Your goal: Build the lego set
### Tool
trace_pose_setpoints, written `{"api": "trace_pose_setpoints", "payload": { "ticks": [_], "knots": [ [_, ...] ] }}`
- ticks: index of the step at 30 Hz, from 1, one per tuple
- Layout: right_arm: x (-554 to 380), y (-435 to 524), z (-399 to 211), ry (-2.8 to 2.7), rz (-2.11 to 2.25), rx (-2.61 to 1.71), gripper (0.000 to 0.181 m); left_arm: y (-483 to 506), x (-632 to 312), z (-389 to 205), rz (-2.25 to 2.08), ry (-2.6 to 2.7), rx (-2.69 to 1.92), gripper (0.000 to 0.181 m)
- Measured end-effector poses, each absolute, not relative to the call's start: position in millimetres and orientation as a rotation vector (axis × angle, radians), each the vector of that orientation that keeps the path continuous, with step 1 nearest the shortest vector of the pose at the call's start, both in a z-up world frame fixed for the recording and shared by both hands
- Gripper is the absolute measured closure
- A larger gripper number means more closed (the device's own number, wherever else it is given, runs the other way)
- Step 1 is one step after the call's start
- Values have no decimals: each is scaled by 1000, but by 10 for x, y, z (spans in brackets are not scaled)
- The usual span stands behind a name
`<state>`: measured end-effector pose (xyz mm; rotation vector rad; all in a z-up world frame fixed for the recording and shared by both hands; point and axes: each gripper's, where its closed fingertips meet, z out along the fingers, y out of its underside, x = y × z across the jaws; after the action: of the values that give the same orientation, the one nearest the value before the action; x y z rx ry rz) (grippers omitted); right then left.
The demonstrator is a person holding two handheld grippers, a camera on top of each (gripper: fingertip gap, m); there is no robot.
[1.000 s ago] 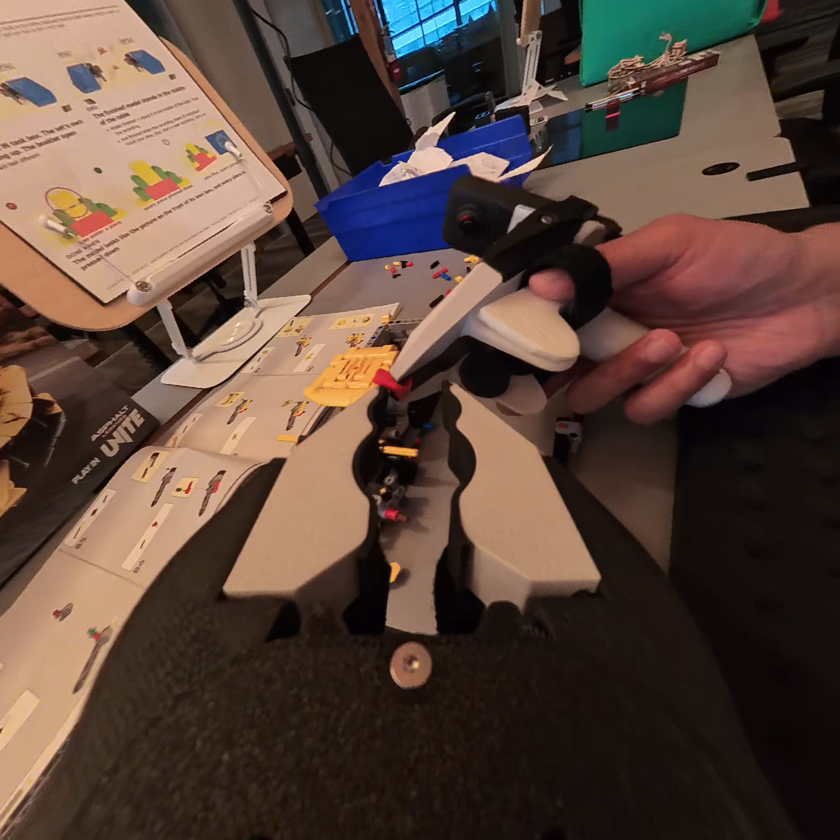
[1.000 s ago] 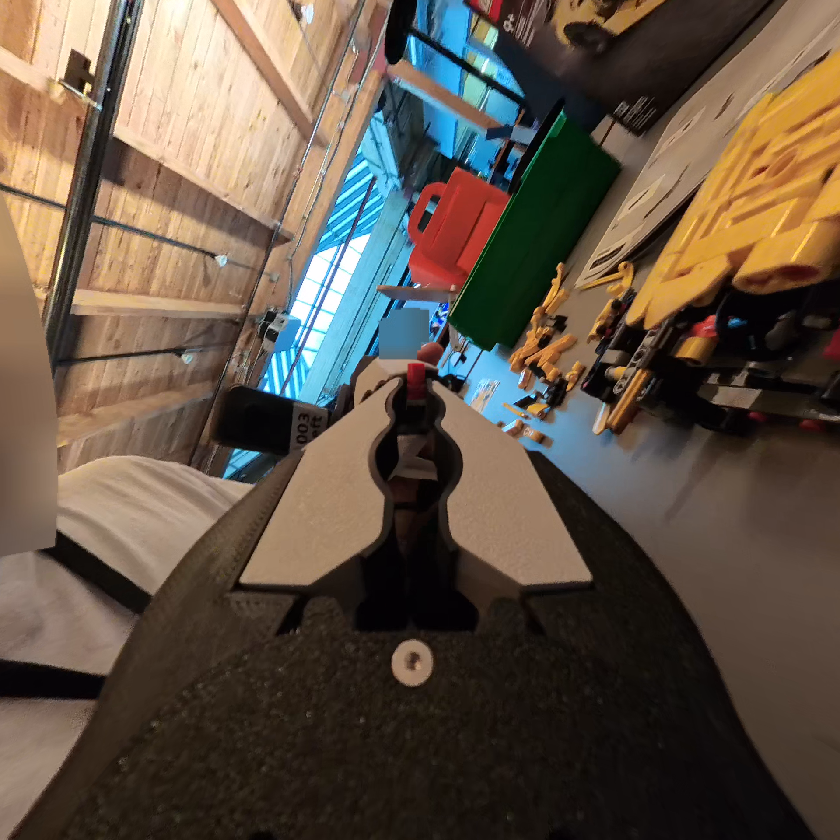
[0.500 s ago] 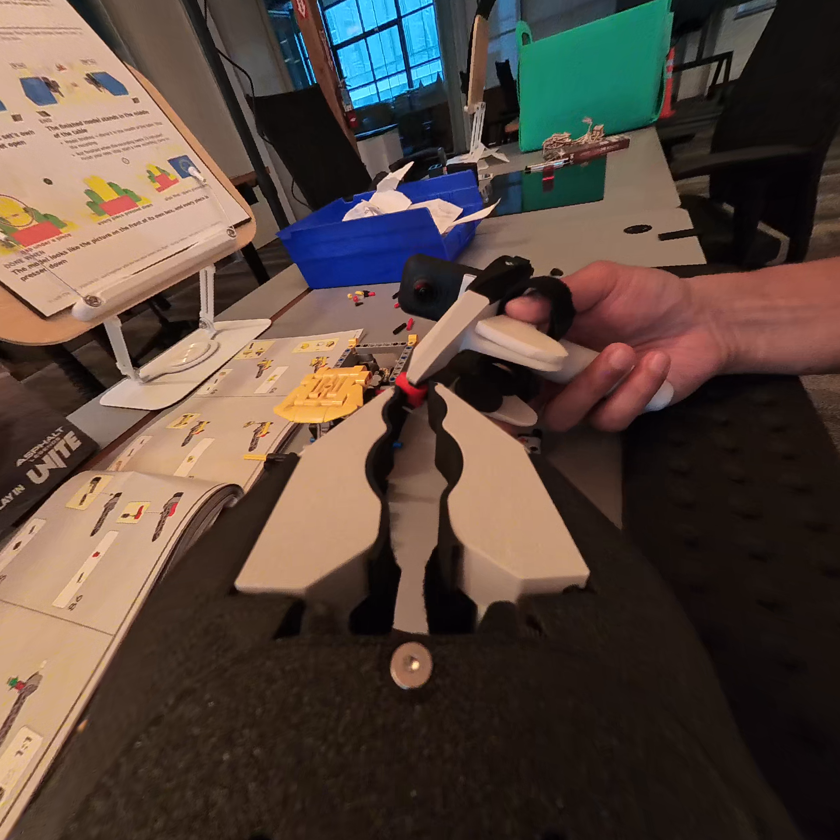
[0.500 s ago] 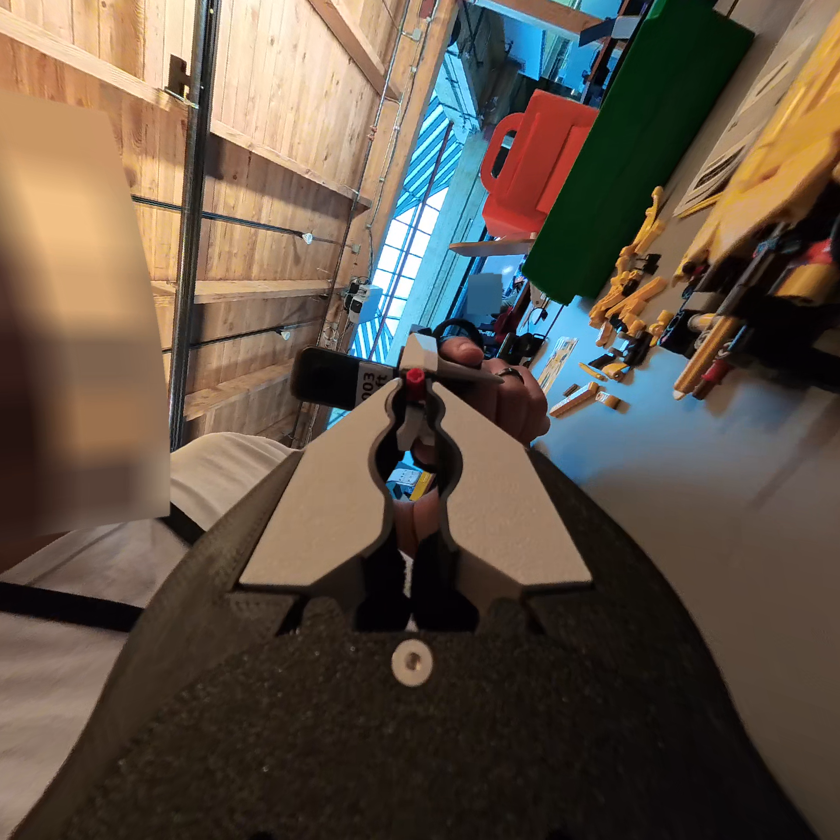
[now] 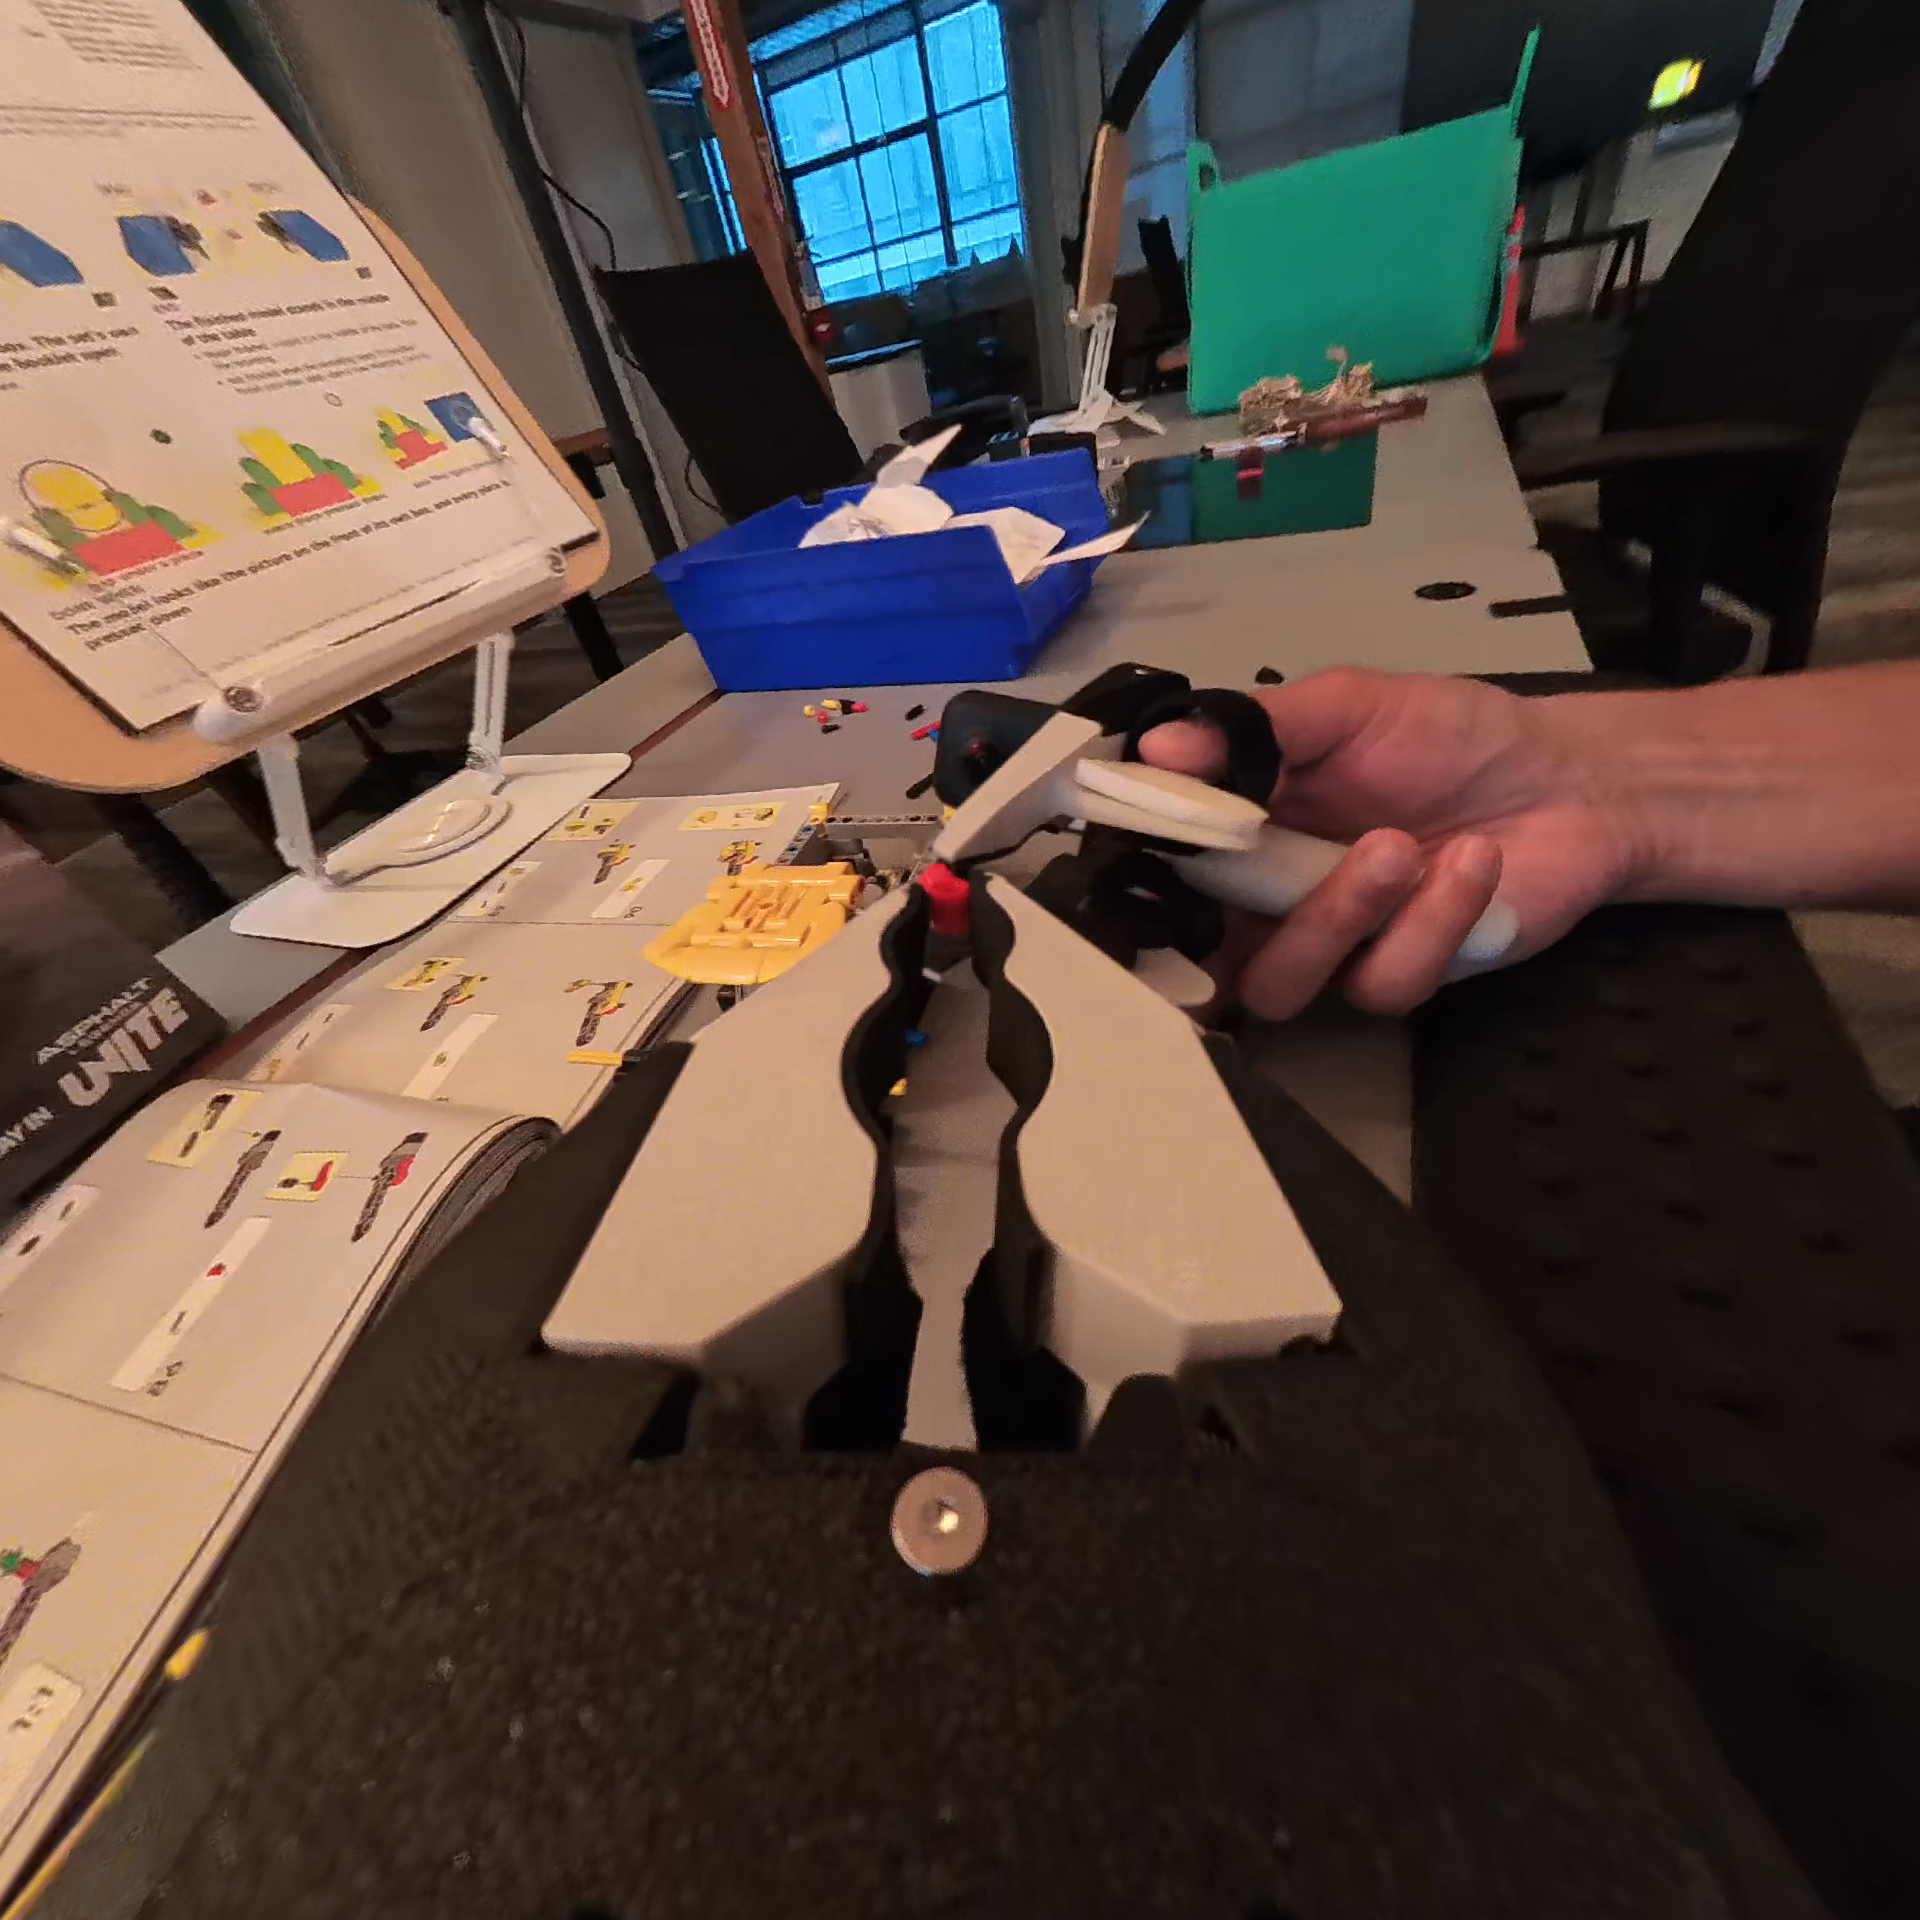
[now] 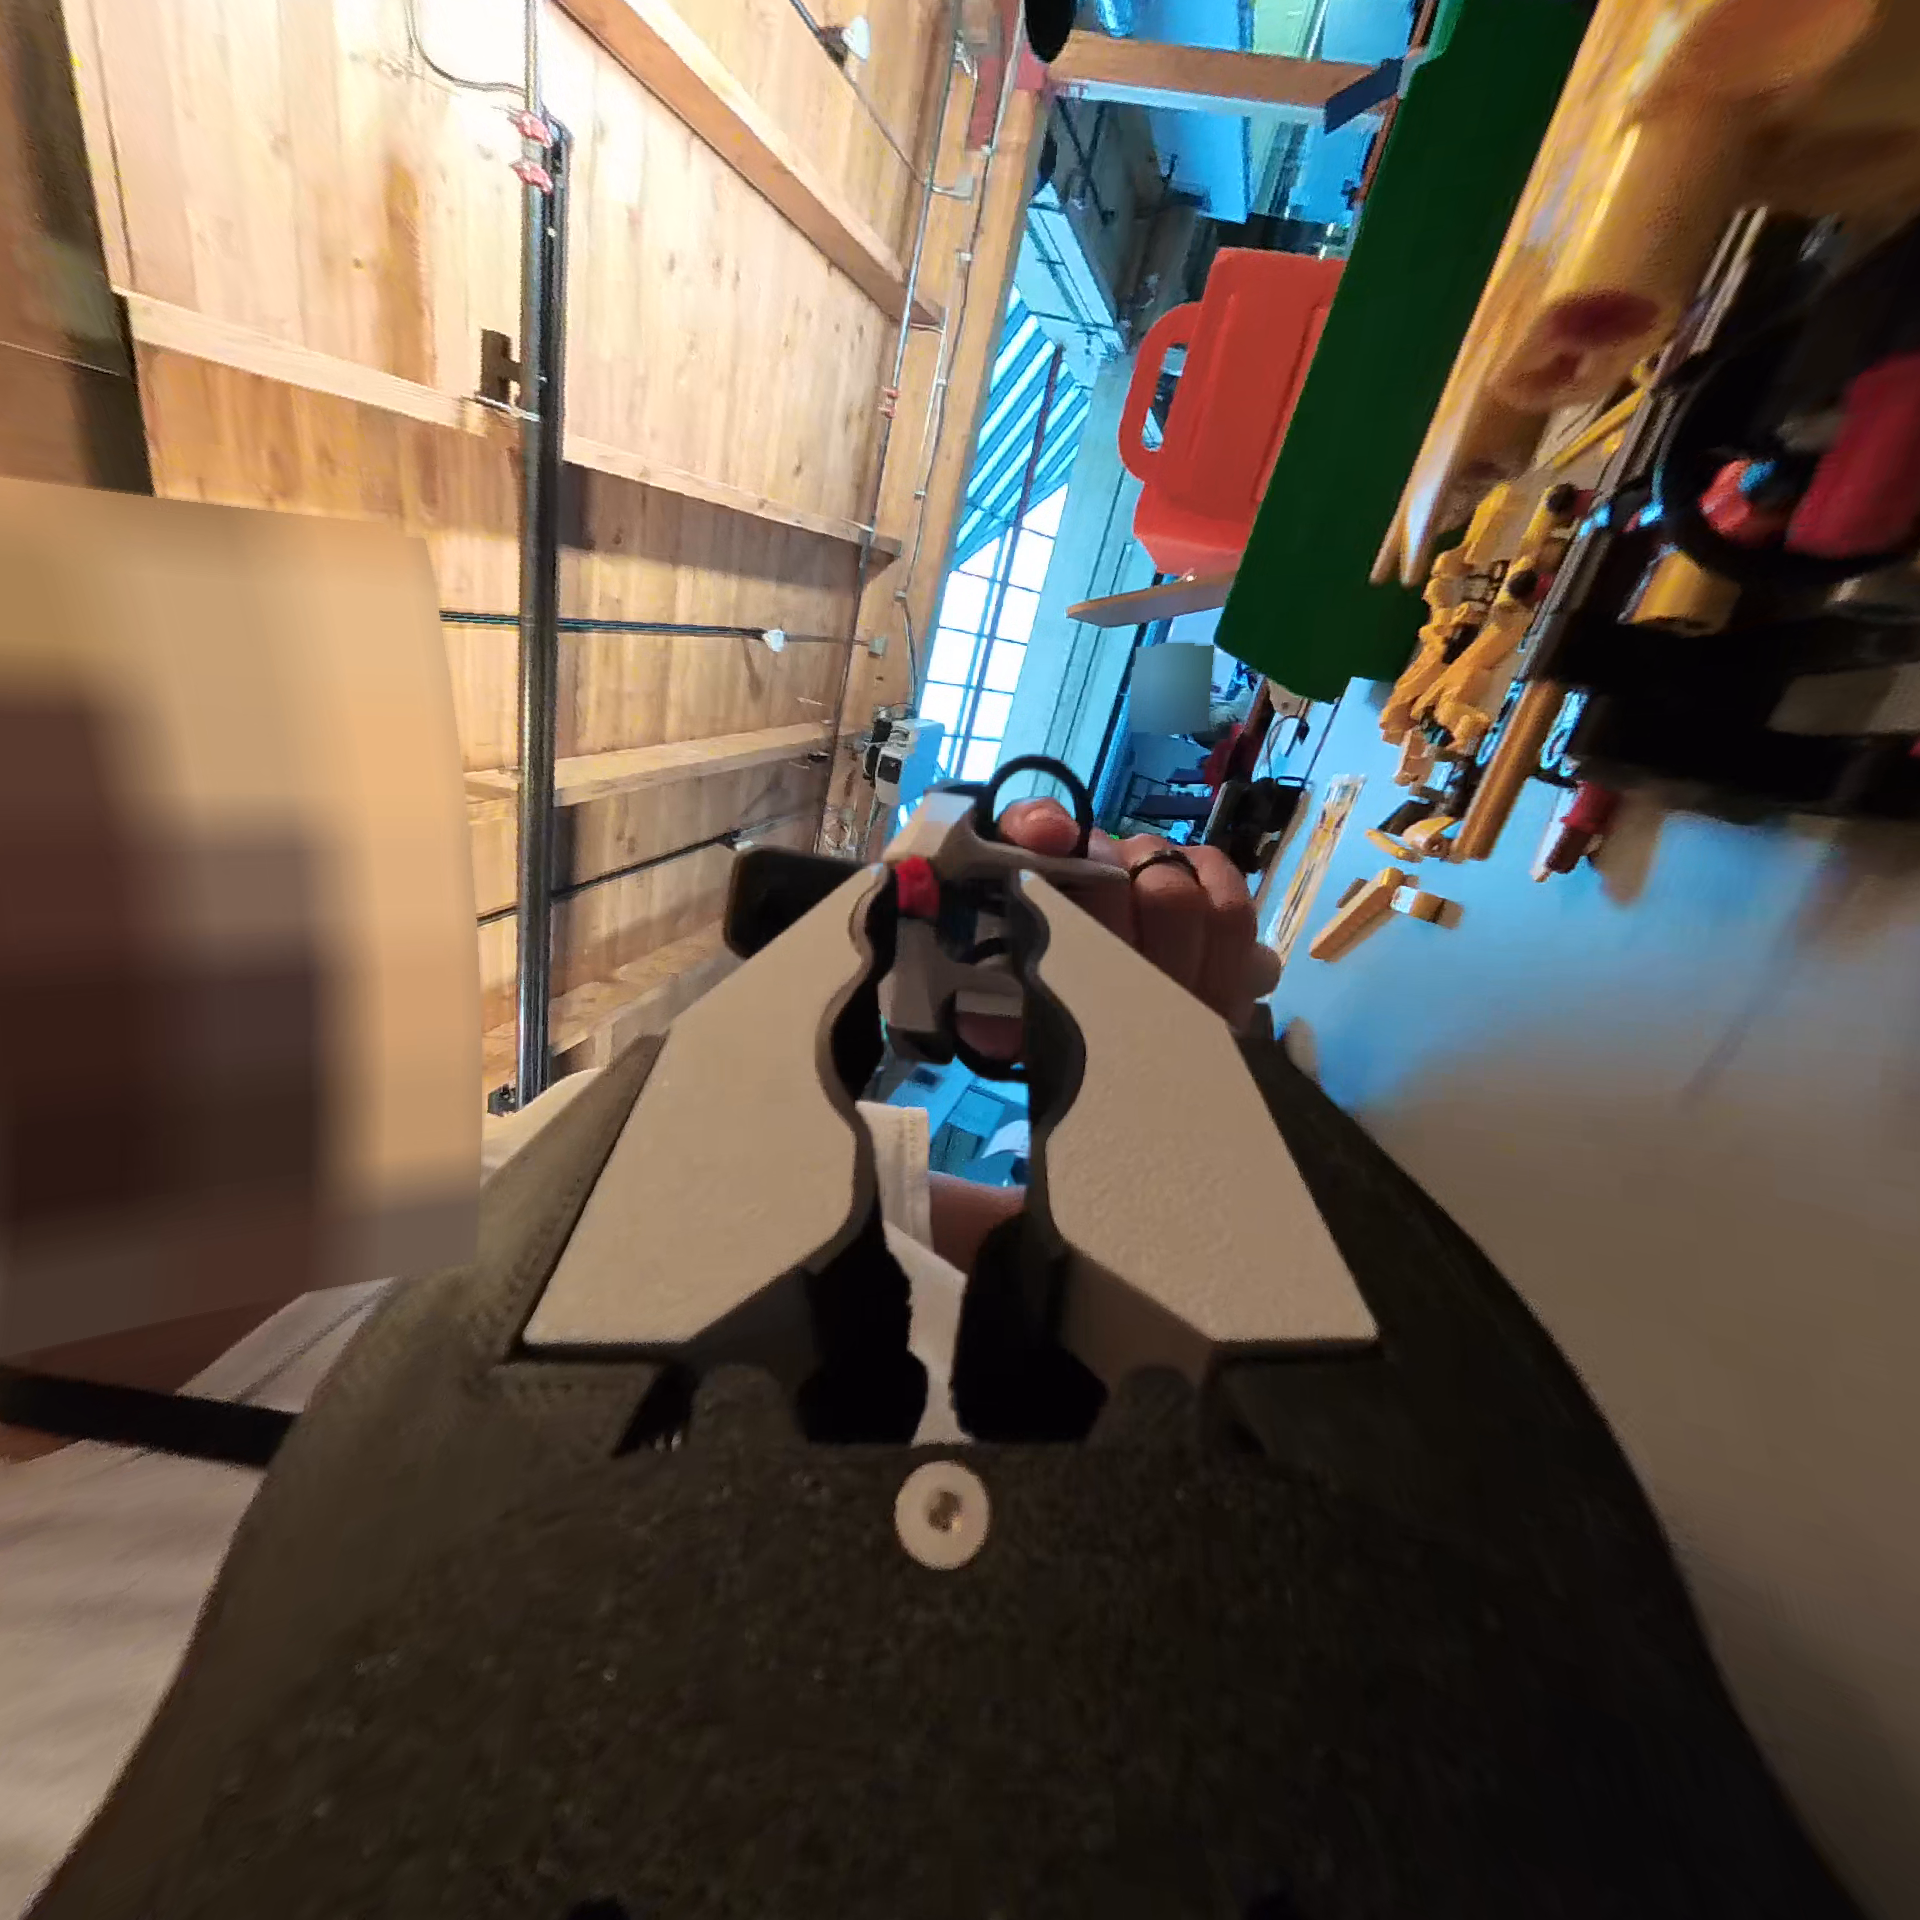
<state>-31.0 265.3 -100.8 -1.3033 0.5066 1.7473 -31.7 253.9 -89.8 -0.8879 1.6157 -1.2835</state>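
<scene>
Red and small, a lego piece (image 5: 943, 896) sat at the meeting tips of both grippers, above the grey table (image 5: 1299, 592). The left gripper (image 5: 948, 904) had its fingers narrowly parted around it. The right gripper (image 6: 940, 883), held by a hand (image 5: 1423, 821), was parted too; which one gripped it could not be told. A yellow lego model (image 5: 753, 920) lay on the open instruction booklet (image 5: 468, 997).

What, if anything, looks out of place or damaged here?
Nothing stands out. Small loose pieces lie scattered on the table near the blue bin, normal for a build. The left gripper seems to pinch a red piece, with the right gripper open around it.
</scene>
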Motion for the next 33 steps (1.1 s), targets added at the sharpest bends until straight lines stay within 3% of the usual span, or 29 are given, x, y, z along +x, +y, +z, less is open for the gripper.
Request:
{"api": "trace_pose_setpoints", "payload": {
  "ticks": [3, 6, 12, 15, 33],
  "knots": [
    [-333, 2642, -989, 486, 1750, -1308, 162, 2528, -329, -900, -1323, 1623, -898, 174],
    [-349, 2611, -952, 464, 1778, -1289, 174, 2522, -329, -942, -1283, 1645, -881, 174],
    [-395, 2610, -947, 444, 1792, -1304, 159, 2503, -320, -990, -1234, 1674, -863, 174],
    [-404, 2626, -1003, 446, 1740, -1359, 173, 2516, -318, -989, -1225, 1670, -865, 174],
    [-445, 2563, -867, 403, 1870, -1252, 175, 2458, -346, -884, -1212, 1627, -774, 174]
  ]
}}
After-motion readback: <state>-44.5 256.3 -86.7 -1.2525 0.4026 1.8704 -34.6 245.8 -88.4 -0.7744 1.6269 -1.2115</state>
